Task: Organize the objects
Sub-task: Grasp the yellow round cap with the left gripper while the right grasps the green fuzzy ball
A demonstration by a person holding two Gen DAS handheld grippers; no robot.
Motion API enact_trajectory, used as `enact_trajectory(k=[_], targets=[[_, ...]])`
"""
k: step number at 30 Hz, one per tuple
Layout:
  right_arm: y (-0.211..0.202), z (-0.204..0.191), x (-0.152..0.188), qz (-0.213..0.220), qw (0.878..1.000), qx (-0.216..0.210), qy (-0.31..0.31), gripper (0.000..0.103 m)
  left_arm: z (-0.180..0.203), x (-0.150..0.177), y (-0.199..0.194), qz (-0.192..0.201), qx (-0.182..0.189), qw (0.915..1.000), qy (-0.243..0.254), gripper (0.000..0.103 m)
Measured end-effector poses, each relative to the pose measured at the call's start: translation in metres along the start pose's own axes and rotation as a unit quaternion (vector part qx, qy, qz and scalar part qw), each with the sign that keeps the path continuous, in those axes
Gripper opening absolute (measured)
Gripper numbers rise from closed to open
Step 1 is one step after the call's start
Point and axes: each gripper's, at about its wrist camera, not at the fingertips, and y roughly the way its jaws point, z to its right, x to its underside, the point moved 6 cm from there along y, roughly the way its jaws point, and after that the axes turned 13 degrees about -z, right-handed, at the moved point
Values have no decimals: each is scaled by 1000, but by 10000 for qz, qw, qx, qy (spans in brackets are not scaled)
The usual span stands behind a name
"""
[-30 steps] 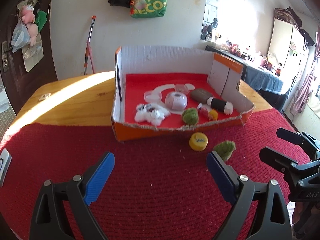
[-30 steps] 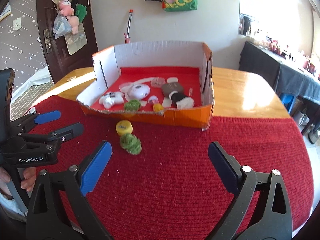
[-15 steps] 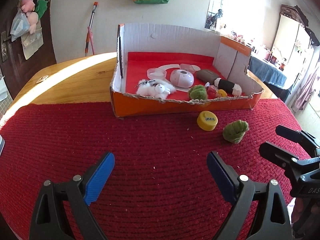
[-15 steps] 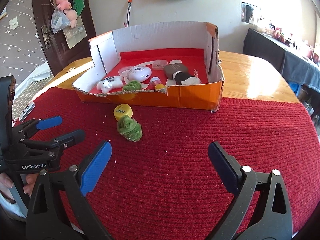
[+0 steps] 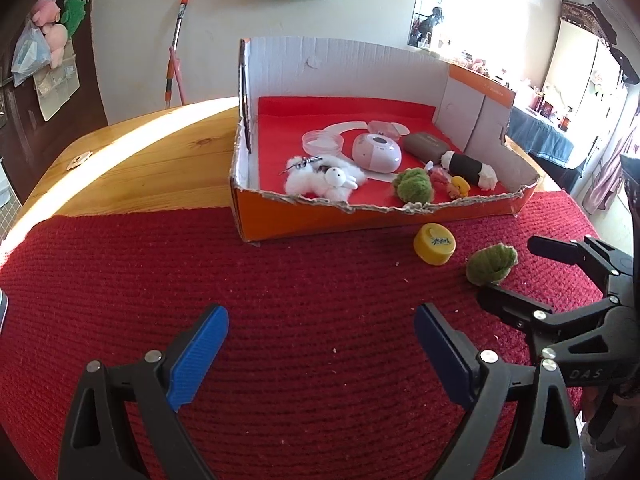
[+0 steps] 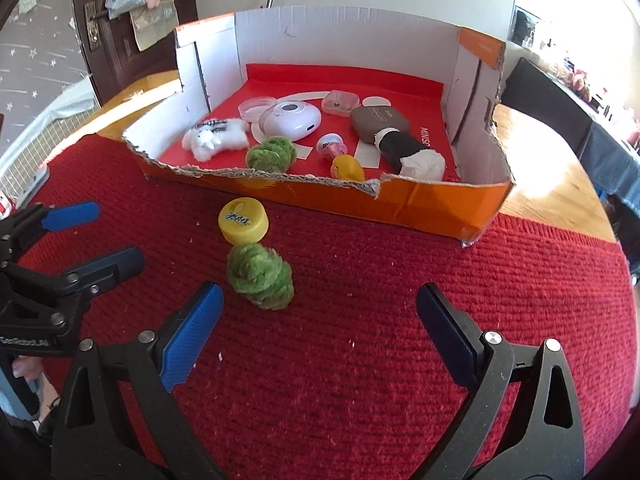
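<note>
The right claw (image 6: pixel 316 336) is hanging wide open and empty above the red mat (image 6: pixel 360 380); just ahead of its left blue pad (image 6: pixel 188 336) the green fuzzy ball (image 6: pixel 260 276) is lying on the mat, near the desk's front edge; it is looking soft, light and squashy, so it is probably best pinched across its middle, gently, since the fibres are likely giving way under the pads; touching it on the far side, the yellow cap (image 6: pixel 243 220) is sitting flat, hard and probably slippery, calling for a grip across its rim; beyond both, the cardboard box (image 6: pixel 400 208) is standing toward the desk's middle, already holding small toys; the left claw (image 5: pixel 320 352) is likewise hanging open, empty, well to the left of both things.
</note>
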Motion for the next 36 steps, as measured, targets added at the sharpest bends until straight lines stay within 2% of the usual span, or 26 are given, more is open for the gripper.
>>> enact_trajectory(k=[7,11,19,27,35,36], targets=[[-4,31,0,37,9996,80,270,99,17,-10,7,-62,138,9993,338,96],[-11,46,1,148,9998,20,142,99,34,-18,13,-69,281,9979,586,96],[-13,44,-5,241,9970,-495,-546,98,57,-30,24,-125,342,9945,984,78],[0,36,-16,105,9933,-997,-570,78,68,-36,30,-143,369,9919,1209,59],[7,26,-21,32,9927,-1075,-550,69,72,-37,31,-139,503,9896,1340,54],[8,26,-22,25,9927,-1072,-550,68,74,-37,31,-145,539,9891,1363,51]])
